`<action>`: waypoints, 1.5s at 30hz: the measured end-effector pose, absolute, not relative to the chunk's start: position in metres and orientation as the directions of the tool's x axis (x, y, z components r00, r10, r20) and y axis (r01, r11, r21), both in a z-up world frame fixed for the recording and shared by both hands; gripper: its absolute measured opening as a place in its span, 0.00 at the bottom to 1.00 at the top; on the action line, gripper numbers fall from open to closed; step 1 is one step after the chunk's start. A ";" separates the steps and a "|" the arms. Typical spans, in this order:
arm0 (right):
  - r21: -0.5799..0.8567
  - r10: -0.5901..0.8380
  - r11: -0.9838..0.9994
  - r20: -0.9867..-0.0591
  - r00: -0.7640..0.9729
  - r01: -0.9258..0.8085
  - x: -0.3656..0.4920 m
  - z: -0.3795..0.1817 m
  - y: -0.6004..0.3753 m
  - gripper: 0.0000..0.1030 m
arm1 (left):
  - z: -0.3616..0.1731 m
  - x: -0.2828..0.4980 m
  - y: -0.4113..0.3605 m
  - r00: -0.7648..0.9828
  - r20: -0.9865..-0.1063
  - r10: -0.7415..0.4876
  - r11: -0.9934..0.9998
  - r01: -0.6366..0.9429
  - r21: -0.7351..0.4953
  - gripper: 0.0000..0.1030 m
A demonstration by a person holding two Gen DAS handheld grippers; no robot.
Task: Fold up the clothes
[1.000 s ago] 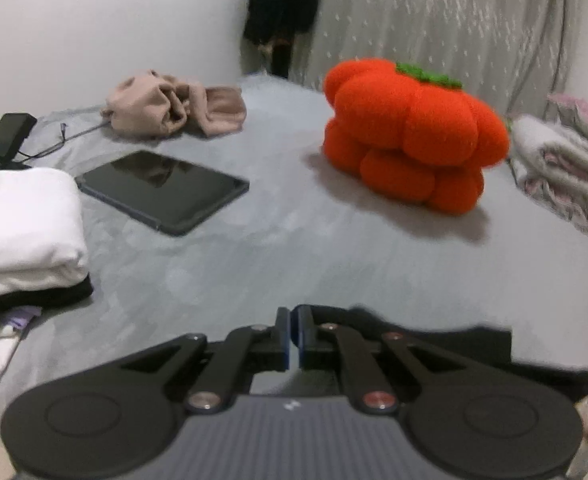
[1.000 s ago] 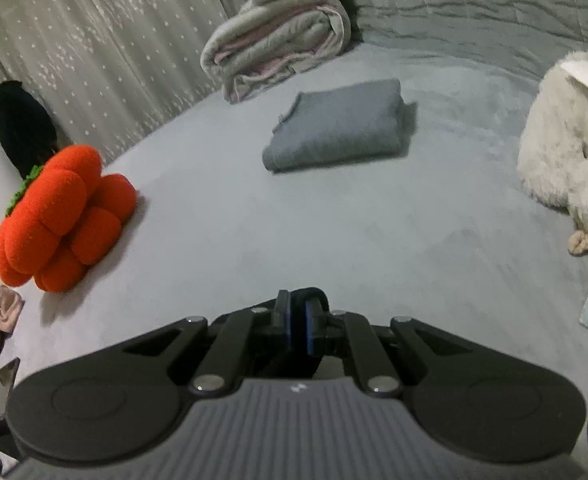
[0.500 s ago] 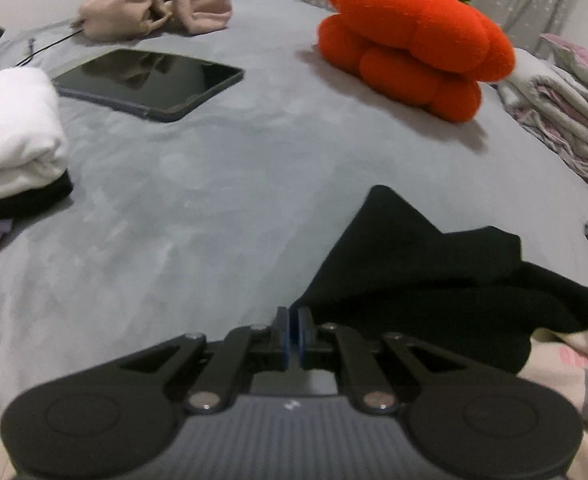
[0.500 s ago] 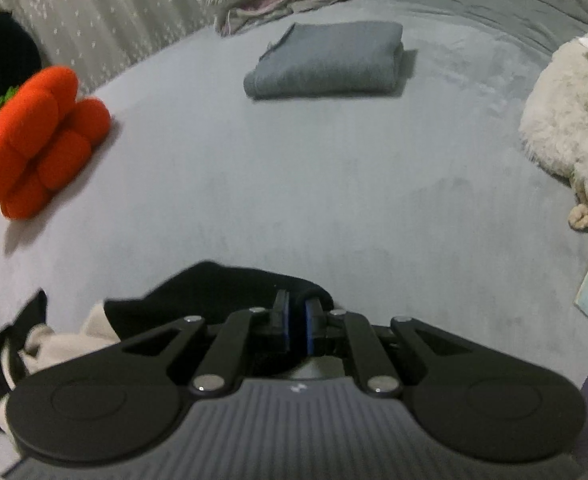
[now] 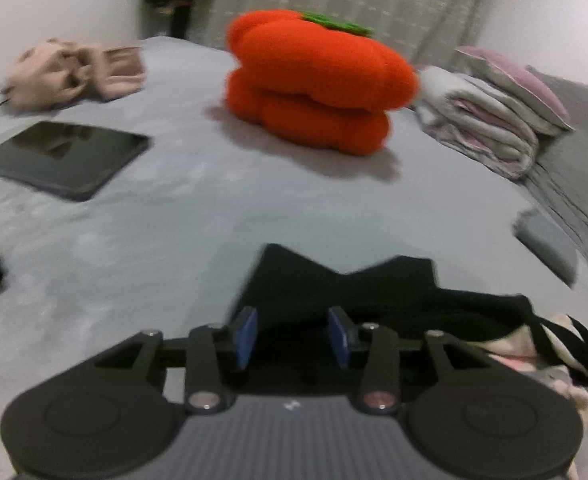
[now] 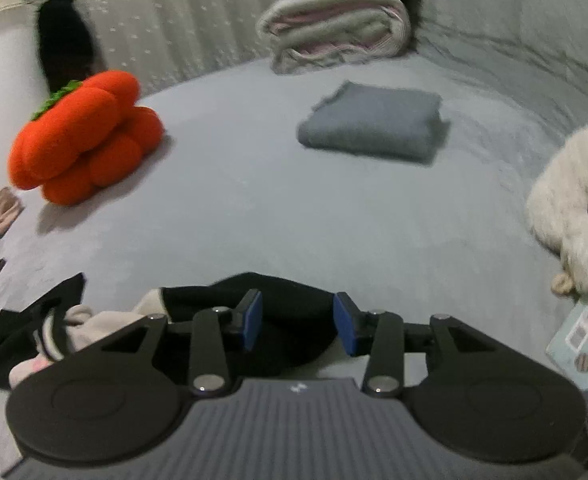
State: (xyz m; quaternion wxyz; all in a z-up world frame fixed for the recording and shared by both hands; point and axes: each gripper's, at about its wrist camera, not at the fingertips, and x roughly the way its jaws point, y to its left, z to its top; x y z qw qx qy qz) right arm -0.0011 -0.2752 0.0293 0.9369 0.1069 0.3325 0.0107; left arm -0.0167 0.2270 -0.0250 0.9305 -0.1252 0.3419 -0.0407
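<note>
Both claws stand wide open and hold nothing: the left claw (image 5: 293, 334) and the right claw (image 6: 297, 322) each have the black garment (image 5: 350, 292) lying directly ahead of and under their fingers on the grey bed (image 6: 294, 208). The garment lies rumpled, its long axis running across both views, so the two claws face opposite ends of it. Neither looks clearly nearer.

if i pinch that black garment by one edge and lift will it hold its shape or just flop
Most likely flop: the black garment lies limp on the grey bedcover, with soft folds and a sagging edge. It probably weighs little, as it looks thin. A one-edge pinch would likely leave it dangling and bunching; both the left gripper and right gripper are open over it.
</note>
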 end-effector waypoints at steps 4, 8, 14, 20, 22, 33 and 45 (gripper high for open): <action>0.215 0.174 0.975 -0.605 0.777 -0.051 -0.005 0.032 -0.268 0.43 | -0.028 -0.001 0.203 0.734 -0.644 -0.216 0.966 0.066 -0.250 0.41; 0.216 0.255 0.964 -0.607 0.753 -0.152 -0.009 0.031 -0.259 0.43 | -0.033 0.016 0.181 0.708 -0.662 -0.244 0.965 0.113 -0.235 0.41; 0.158 0.334 0.940 -0.615 0.715 -0.302 -0.015 0.032 -0.239 0.43 | -0.032 0.039 0.155 0.669 -0.678 -0.304 0.951 0.170 -0.259 0.43; 0.102 0.411 0.883 -0.642 0.648 -0.459 -0.026 0.026 -0.219 0.48 | -0.032 0.066 0.130 0.616 -0.696 -0.369 0.929 0.250 -0.271 0.45; 0.078 0.422 0.863 -0.655 0.627 -0.500 -0.030 0.023 -0.212 0.48 | -0.039 0.070 0.125 0.610 -0.693 -0.384 0.923 0.273 -0.271 0.45; -0.071 0.351 0.844 -0.678 0.646 -0.532 -0.028 0.006 -0.189 0.48 | -0.052 0.083 0.119 0.588 -0.704 -0.398 0.916 0.292 -0.273 0.28; -0.171 0.277 0.879 -0.577 0.768 -0.446 -0.010 0.022 -0.178 0.10 | -0.026 0.073 0.111 0.719 -0.616 -0.321 0.947 0.240 -0.213 0.01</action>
